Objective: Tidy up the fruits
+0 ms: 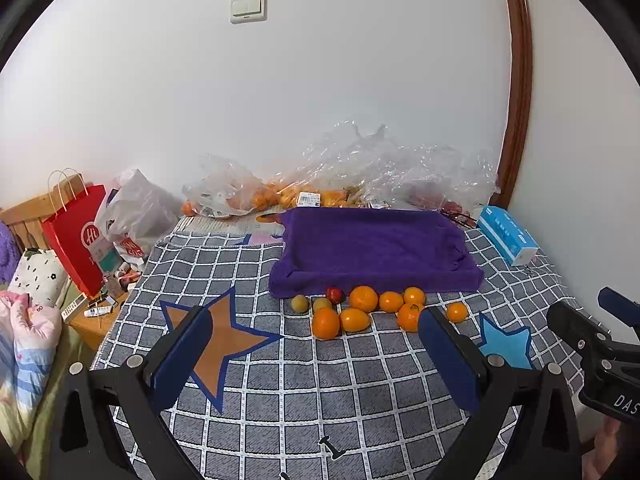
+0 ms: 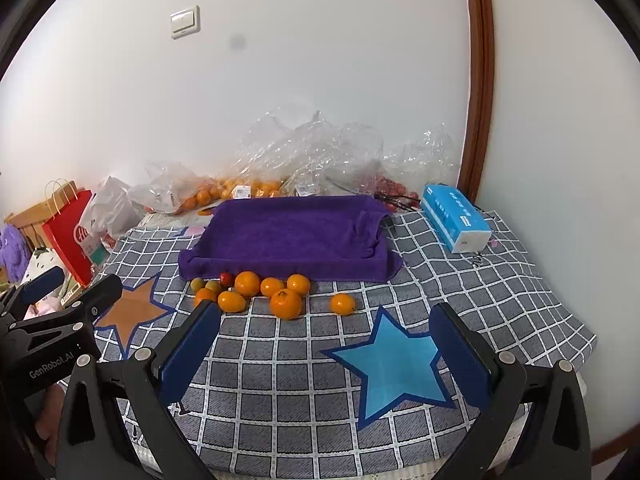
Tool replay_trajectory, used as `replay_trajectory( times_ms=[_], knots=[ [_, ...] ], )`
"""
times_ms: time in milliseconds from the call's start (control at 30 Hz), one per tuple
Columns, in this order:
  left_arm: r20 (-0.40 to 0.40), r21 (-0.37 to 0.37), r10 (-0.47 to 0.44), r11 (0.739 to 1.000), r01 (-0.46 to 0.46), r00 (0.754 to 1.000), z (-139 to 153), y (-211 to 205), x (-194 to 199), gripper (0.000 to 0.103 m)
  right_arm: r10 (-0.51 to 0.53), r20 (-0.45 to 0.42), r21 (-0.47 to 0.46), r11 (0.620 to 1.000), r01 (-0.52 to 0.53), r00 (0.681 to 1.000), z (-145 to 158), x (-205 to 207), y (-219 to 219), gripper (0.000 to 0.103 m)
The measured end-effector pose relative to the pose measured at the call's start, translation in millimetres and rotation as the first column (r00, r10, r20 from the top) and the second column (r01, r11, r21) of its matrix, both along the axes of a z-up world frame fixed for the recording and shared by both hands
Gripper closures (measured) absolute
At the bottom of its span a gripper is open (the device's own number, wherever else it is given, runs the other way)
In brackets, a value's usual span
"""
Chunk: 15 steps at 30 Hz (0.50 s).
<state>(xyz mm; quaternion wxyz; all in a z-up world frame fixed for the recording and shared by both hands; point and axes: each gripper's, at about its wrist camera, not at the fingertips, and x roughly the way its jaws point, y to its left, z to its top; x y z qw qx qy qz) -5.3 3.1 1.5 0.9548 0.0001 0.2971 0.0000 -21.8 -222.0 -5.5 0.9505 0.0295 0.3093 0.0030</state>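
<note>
Far left, beyond the worktop [image 1: 280,400] edge: a red paper bag [image 1: 76,236] and a grey plastic bag [image 1: 140,208], no part of the job.

Left hand-held gripper [image 1: 316,344]: released, jaws spread wide, nothing between them, hovering over the checked cloth [image 2: 280,360] short of the fruit.

Ahead and centre: loose fruit bunched on the cloth just in front of the purple towel-lined tray [image 1: 376,248]. From the left of the bunch: a small greenish fruit [image 1: 299,303], a second one [image 1: 322,304] beside it, a small red fruit [image 1: 334,294] against the tray's front edge, then oranges [image 1: 363,298] packed close together, some touching. One lone orange [image 1: 456,312] a little apart on the right.

Tray: empty, no fruit inside as far as visible. Behind it, against the wall: crumpled clear plastic bags [image 1: 360,168] with more oranges inside.

Right hand-held gripper [image 2: 324,336]: likewise released, jaws wide, holding nothing, over the blue star [image 2: 392,364] near the lone orange.

Far right: a blue tissue box [image 2: 456,220] on the cloth.

Progress, by the look of it: barely begun. Nothing sorted or placed; every loose piece left to lift into the tray, probably grouped by kind.
</note>
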Motion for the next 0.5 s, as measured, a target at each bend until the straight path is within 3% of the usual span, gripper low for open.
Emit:
replay_trajectory(
  times_ms=[500],
  knots=[
    [0.013,-0.006,0.002,1.000,-0.001,1.000,3.2,-0.6,-5.9,0.000,0.006,0.009,0.009,1.000,-0.006,1.000,1.7,-2.4,0.1,0.000]
  ],
)
